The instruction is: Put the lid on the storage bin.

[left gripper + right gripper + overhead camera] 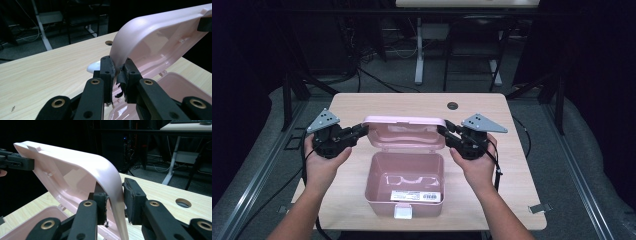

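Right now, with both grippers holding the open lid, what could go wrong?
The left gripper and right gripper each pinch a thin side edge of the lid; uneven pulling might twist it or strain its joint with the pink box. The box is unheld, so it could slide on the table.

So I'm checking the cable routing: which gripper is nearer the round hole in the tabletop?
Right. The right gripper pinches the pink lid's corner just below the hole; the left gripper pinches the lid's far-left corner.
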Motion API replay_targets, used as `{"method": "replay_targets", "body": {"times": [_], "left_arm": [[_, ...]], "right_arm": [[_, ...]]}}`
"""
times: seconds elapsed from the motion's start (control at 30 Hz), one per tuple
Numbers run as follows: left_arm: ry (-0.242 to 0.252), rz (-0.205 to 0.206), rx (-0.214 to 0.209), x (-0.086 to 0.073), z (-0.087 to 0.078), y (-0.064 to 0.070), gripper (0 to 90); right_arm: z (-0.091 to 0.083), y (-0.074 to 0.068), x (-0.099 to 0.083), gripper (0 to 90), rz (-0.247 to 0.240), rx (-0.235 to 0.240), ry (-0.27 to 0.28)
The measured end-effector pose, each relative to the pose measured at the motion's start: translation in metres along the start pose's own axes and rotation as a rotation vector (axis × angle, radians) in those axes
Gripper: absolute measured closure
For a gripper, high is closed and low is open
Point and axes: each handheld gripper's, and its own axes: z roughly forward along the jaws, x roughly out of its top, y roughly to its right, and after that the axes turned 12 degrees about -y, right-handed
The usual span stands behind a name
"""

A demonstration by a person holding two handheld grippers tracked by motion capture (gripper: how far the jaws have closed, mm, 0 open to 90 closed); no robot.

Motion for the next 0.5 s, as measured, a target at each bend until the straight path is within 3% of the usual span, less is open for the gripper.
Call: {"method": "replay_targets", "body": {"times": [0.5], "left_arm": [[0.007, 0.004, -0.016, -0.0083, -0.0062, 0.0047, 80.0]], "right_arm": [[-0.0055, -0.0056, -0.0062, 70.8, -0.026, -0.002, 0.014]]}}
